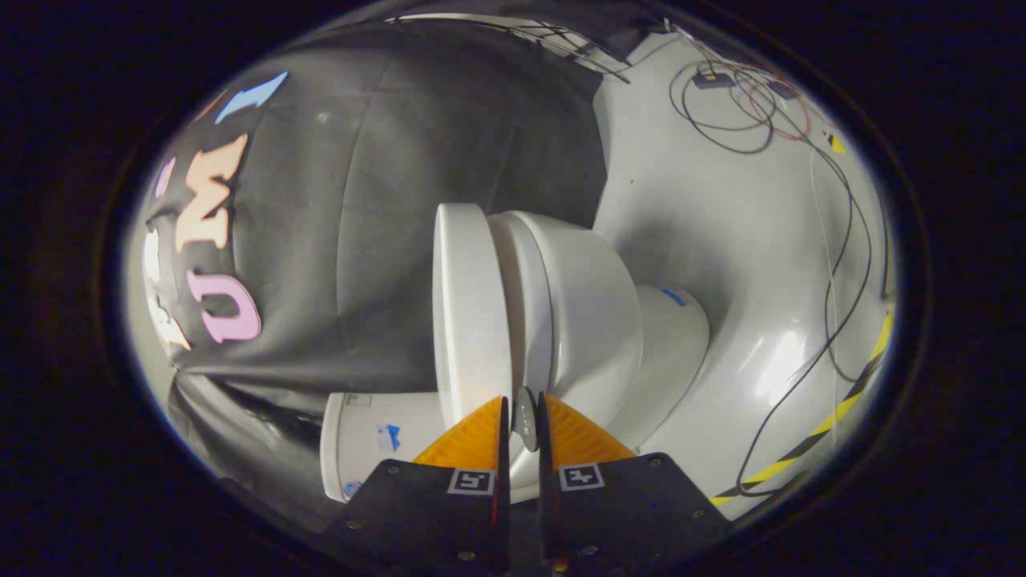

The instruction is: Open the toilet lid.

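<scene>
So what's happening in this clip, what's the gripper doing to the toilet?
A person's handheld gripper is working on a white toilet whose lid is the task. The view is rolled sideways, so the toilet appears lying on its side. The two fingers are close together, with a small dark round tab sitting between them, right at the lid's edge. Whether both fingers actually press on it cannot be told. The lid is parted slightly from the bowl. Cables trail across the pale floor beyond.

The pale glossy floor (721,240) carries the toilet (577,320). Loose cables (725,120) trail across it. Striped tape (834,413) runs along it.
</scene>
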Demonstrator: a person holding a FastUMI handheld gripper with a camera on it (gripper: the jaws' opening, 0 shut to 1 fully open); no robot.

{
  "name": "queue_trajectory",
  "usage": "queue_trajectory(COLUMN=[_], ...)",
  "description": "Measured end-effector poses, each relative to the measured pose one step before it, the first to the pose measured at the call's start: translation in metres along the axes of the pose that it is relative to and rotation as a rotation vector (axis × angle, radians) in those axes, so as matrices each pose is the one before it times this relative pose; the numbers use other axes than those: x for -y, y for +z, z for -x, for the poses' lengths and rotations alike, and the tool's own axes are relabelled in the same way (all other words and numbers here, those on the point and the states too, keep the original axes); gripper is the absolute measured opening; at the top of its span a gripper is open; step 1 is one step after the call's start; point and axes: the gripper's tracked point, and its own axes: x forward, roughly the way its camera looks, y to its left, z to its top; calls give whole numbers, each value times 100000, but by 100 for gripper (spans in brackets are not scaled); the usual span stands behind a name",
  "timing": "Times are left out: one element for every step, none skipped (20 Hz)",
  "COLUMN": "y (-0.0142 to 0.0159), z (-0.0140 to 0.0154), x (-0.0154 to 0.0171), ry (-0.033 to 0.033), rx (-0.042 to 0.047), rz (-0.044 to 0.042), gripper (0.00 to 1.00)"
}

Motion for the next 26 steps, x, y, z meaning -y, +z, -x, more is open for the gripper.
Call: queue_trajectory(y=[217, -112, -24, -127, -5, 196, -172, 2660, -2073, -243, 68, -36, -9, 264, -18, -238, -135, -108, 79, -30, 158, 137, -4, 35, -208, 25], z=[63, -11, 50, 296, 36, -86, -135, 2815, -3838, -249, 887, 387, 424, 165, -20, 155, 195, 91, 163, 53, 539, 86, 261, -46, 175, 165], x=[-19, -24, 257, -90, -244, -97, 158, 511, 756, 174, -526, -328, -392, -550, -439, -175, -105, -185, -582, -402, -525, -481, -531, -462, -131, -277], ry=[447, 13, -1700, -1347, -667, 152, -859, -1764, -608, -216, 194, -215, 640, 914, -731, -1536, -1742, -972, -42, 286, 828, 829, 837, 323, -615, -1094], rx=[276, -874, 1051, 335, 537, 963, 496, 650, 116, -892, 75, -44, 617, 765, -290, -1677, -114, -89, 951, -66, 450, -66, 170, -29, 433, 293], rz=[2521, 4852, 5847, 4117, 1329, -985, -1265, -2102, -2279, 1439, 291, 881, 1232, -854, -1408, -368, 479, 1608, 1747, 1796, 846, -3, 44, 515, 2240, 3210], gripper=[15, 15, 15, 15, 15, 15, 15, 15, 1, 1, 1, 1, 1, 1, 1, 1, 1, 1, 1, 1, 1, 1, 1, 1, 1, 1])
